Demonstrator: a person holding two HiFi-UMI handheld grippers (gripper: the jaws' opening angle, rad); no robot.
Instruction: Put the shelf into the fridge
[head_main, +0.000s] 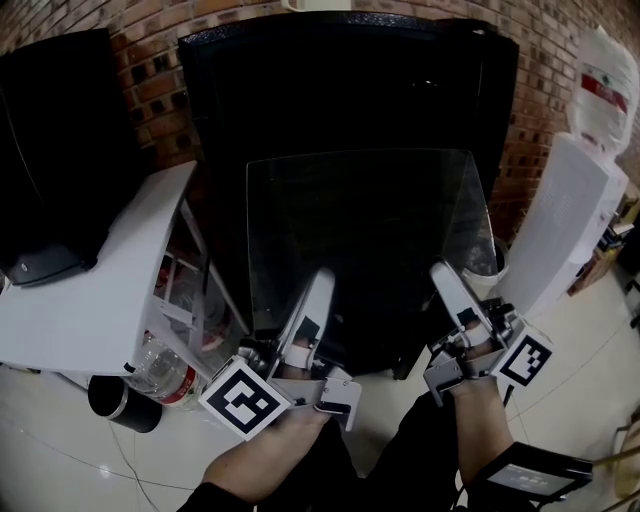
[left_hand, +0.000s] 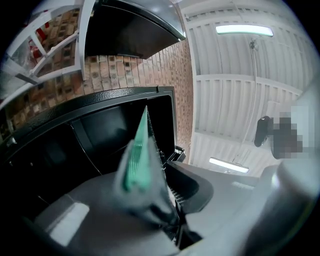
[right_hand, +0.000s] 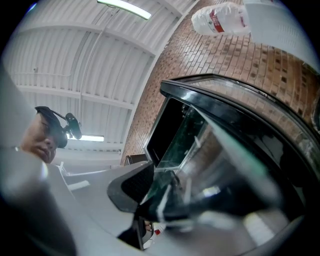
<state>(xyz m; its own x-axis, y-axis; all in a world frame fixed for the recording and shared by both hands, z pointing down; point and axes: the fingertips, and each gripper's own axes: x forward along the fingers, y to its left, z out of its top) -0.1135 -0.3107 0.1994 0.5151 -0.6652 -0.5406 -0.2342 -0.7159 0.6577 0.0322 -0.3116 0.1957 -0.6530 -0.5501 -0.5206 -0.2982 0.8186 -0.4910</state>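
A clear glass shelf (head_main: 370, 230) is held tilted in front of the open black fridge (head_main: 300, 90), its far edge toward the dark interior. My left gripper (head_main: 318, 285) is shut on the shelf's near edge left of the middle. My right gripper (head_main: 447, 280) is shut on the near right corner. In the left gripper view the green glass edge (left_hand: 137, 150) runs up from between the jaws toward the fridge opening (left_hand: 100, 135). The right gripper view shows the pane (right_hand: 200, 145) clamped between the jaws, with the fridge frame (right_hand: 240, 100) behind it.
The white fridge door (head_main: 90, 280) swings open at left, with bottles (head_main: 165, 370) in its rack and a black cup (head_main: 120, 400) on the floor below. At right a white panel (head_main: 570, 220) stands under a wrapped bottle (head_main: 603, 75). A brick wall rises behind.
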